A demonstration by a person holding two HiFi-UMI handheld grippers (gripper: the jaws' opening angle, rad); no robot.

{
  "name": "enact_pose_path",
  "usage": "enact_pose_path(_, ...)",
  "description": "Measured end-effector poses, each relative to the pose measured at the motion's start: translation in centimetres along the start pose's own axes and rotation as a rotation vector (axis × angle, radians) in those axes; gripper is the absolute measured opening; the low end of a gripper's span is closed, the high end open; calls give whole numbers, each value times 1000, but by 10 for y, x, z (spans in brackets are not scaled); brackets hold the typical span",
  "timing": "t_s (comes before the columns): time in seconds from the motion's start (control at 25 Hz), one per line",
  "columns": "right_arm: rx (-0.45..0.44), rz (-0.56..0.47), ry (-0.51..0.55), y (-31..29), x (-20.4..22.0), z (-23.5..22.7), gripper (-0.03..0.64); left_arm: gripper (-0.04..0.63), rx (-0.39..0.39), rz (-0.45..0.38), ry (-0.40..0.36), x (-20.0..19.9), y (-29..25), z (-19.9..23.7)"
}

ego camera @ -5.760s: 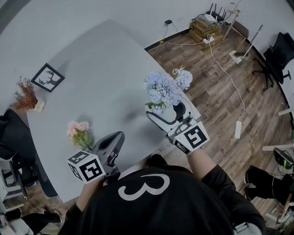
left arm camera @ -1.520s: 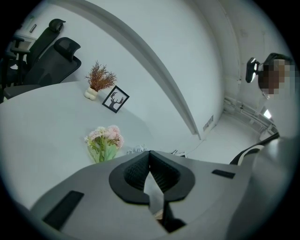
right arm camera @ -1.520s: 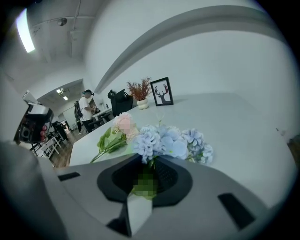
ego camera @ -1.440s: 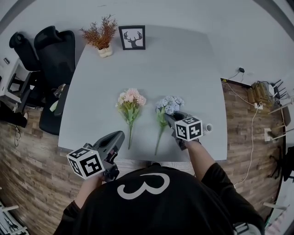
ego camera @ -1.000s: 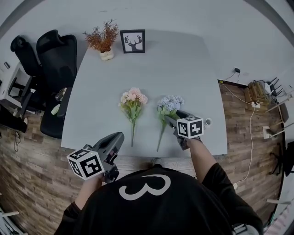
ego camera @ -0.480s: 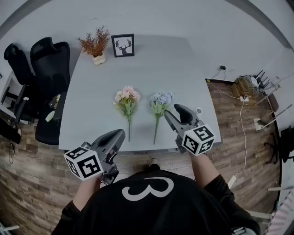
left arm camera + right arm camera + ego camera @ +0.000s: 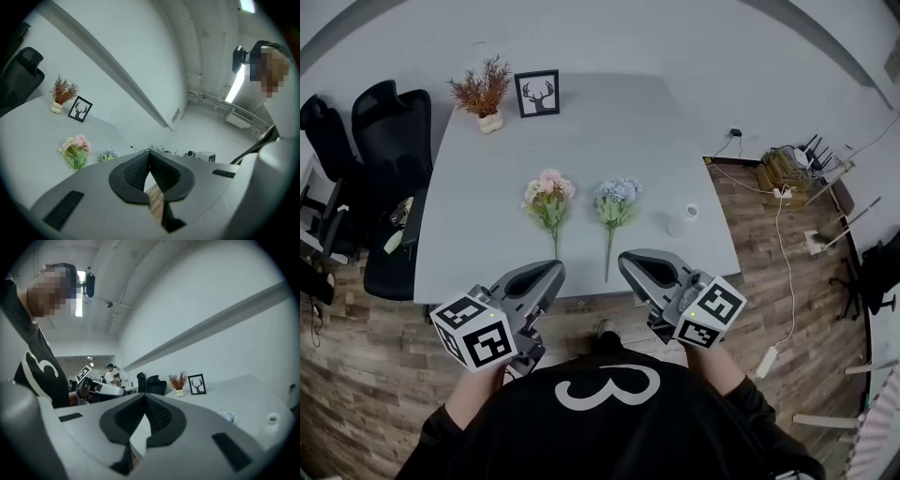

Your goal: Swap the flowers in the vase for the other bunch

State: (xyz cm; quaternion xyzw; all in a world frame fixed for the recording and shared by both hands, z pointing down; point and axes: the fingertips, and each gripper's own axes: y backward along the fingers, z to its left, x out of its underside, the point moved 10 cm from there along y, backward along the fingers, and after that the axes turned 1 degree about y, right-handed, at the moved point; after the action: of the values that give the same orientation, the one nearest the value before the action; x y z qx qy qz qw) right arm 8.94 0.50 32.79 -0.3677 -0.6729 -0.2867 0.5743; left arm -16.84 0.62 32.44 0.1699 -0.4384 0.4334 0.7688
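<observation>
Grippers: 2.
- Left gripper point(image 7: 149, 157): jaws together, pads meeting at the tip, nothing between them. In the head view it sits lower left, at the near edge of the counter point(image 7: 487, 225).
- Right gripper point(image 7: 144, 399): jaws together too, nothing held. In the head view it sits lower centre-right, level with the left one. Each gripper carries 1 marker cube.

Flower bunches: 2, both lying flat at the centre of the frame, side by side but apart. Their heads point to the top of the frame and their stems toward the grippers.
- Pink bunch point(image 7: 547, 192): the left one of the pair.
- Blue bunch point(image 7: 614, 200): the right one; its stem ends close to the near edge of the counter.

Vase point(image 7: 684, 220): 1, white, upright, right of the blue bunch and clear of it.

Upper left of the counter: 1 dried plant in a small pot point(image 7: 483, 94) and 1 framed deer picture point(image 7: 537, 94), just beside each other.

Black chairs point(image 7: 389, 131): 2, at the left edge of the frame, on the wooden floor point(image 7: 787, 281).
</observation>
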Motion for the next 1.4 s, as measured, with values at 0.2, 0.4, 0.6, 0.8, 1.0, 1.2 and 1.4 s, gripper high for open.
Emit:
enact_pose_path(0.2,-14,34,-48,7,16,10,8,11,27,41,-2,11,-1,-6)
enact_pose_path(0.4,-14,33,-51,5,15,12,8,11,61,42,-14,12,-1,-12)
enact_pose_path(0.6,-19,34,-54,4,15,11,8,11,63,32,0,12,-1,-13)
enact_pose_path(0.8,-46,39,-52,-4,12,6,8,11,32,27,14,11,-1,-8)
enact_pose_path(1.0,-82,65,-54,-20,13,-5,8,11,-22,5,28,6,3,-2)
enact_pose_path(1.2,-109,90,-80,-54,13,-22,9,11,-90,-25,62,1,13,12)
enact_pose_path(1.4,-131,162,-68,-94,17,-41,9,11,-161,-65,106,-2,25,28)
